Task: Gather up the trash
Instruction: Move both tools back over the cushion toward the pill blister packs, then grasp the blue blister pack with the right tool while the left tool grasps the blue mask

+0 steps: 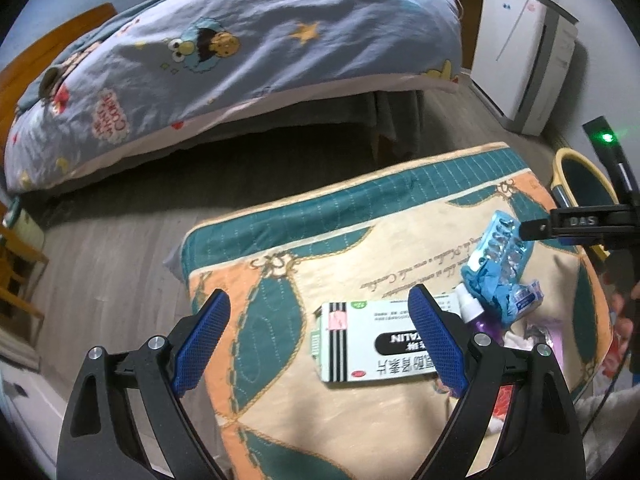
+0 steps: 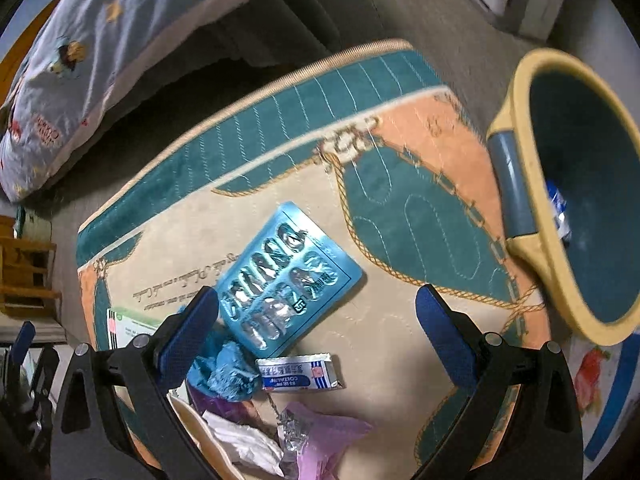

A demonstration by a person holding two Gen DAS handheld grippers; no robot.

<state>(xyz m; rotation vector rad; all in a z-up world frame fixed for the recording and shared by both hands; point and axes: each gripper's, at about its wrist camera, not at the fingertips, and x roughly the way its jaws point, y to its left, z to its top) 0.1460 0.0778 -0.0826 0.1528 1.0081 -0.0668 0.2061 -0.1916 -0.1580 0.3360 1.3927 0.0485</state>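
I hover my right gripper (image 2: 316, 320), jaws wide and empty, over the blue foil blister pack (image 2: 286, 276); next I should close on it and carry it to the yellow-rimmed bin (image 2: 516, 128). My left gripper (image 1: 320, 336) is wide too.

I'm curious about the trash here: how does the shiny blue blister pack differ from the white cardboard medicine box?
The shiny blue blister pack is thin foil with bubbles; the white cardboard medicine box is a thicker printed carton. The pack lies nearer the yellow-rimmed bin, the box farther away. Both lie flat on the patterned quilt.

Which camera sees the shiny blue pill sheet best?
The right wrist view: the blister pack lies whole and close on the rug. In the left wrist view it is small, near the edge.
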